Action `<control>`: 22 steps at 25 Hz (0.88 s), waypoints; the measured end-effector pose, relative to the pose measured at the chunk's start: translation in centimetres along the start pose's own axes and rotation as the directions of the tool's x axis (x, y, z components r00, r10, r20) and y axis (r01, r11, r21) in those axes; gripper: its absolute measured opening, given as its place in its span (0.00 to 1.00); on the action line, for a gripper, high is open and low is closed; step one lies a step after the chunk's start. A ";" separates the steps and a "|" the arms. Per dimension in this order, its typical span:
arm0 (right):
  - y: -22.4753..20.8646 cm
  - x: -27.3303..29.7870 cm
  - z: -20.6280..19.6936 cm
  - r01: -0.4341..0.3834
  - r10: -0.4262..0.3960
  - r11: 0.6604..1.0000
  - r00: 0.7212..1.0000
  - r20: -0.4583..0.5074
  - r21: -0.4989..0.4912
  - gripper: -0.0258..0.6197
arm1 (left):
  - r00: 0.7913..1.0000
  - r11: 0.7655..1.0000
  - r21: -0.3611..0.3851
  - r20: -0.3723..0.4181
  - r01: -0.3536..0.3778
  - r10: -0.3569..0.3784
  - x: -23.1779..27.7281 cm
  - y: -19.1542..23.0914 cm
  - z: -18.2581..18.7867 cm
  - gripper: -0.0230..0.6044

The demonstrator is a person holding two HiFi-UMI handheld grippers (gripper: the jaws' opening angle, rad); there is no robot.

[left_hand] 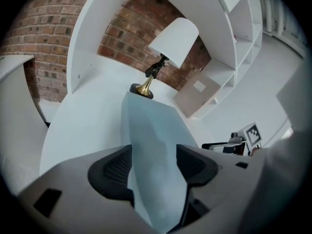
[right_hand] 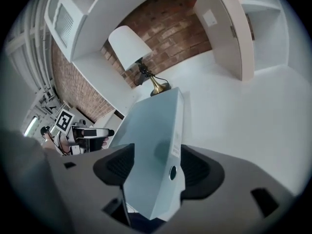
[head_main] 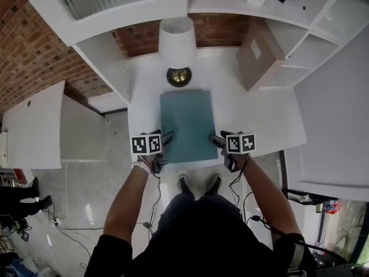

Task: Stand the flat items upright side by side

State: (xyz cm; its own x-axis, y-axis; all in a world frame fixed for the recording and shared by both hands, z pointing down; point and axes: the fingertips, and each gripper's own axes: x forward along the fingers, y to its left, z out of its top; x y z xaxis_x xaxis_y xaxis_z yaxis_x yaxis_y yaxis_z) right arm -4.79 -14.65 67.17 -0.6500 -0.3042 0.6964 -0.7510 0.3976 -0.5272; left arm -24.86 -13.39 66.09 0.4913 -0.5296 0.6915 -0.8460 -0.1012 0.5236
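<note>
Teal binder (head_main: 187,126) is flat on the white table (head_main: 253,114), dead centre. Its long axis runs from the front edge straight away toward the lamp (head_main: 177,45), and the far short end sits just short of the lamp's brass base. The near short end is at the table's front edge. Its spine, with a label and finger hole, is on the right side per the right gripper view. The left gripper (head_main: 168,137) is on the near-left corner and the right gripper (head_main: 214,138) on the near-right corner, both angled forward and down with marker cubes facing up. Both forearms reach out roughly parallel from the person standing at the table edge, hands level with each other. In the left gripper view the fingers (left_hand: 113,167) are spread wide with the binder (left_hand: 151,145) edge running between them, pads not pressing, so it's released. The right gripper view is the same: fingers (right_hand: 197,167) apart, the binder (right_hand: 156,130) corner between them with a gap at the pads, no clamp. Further out, a brown flat board (head_main: 259,53) stands leaning against the white shelf unit (head_main: 323,33) at the table's back right. A brick wall (head_main: 34,51) sits behind and to the left.
</note>
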 end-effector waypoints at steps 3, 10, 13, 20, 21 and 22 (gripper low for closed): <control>-0.5 1.5 0.1 -0.009 0.010 0.999 1.000 -0.023 0.033 0.51 | 0.999 0.999 -0.028 -0.040 -0.023 0.022 1.4 1.0 -0.3 0.46; -0.7 4.2 0.0 -0.013 0.015 1.000 0.997 -0.081 0.020 0.53 | 0.995 0.998 -0.009 -0.073 -0.065 0.064 3.1 1.9 -0.8 0.46; -0.8 4.6 0.1 -0.002 0.002 1.000 0.996 -0.090 0.007 0.52 | 0.995 0.997 0.002 -0.068 -0.076 0.076 3.3 1.9 -0.6 0.46; -1.0 4.6 0.1 0.015 -0.017 1.000 0.996 -0.091 -0.023 0.50 | 0.991 0.993 0.004 -0.049 -0.121 0.121 3.5 1.7 -0.5 0.46; -1.0 4.5 0.2 0.022 -0.025 0.999 0.996 -0.084 -0.035 0.50 | 0.991 0.992 0.007 -0.042 -0.124 0.124 3.4 1.6 -0.5 0.46; -1.0 4.2 0.4 0.028 -0.032 0.998 0.997 -0.074 -0.050 0.49 | 0.992 0.992 0.009 -0.033 -0.123 0.124 3.4 1.4 -0.5 0.46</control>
State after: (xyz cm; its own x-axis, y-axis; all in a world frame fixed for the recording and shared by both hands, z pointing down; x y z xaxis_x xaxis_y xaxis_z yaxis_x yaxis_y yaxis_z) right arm -6.87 -16.64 70.45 -0.6152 -0.2523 0.7469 -0.7623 0.4318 -0.4821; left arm -24.29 -14.94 69.41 0.3895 -0.5098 0.7670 -0.9020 -0.0427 0.4297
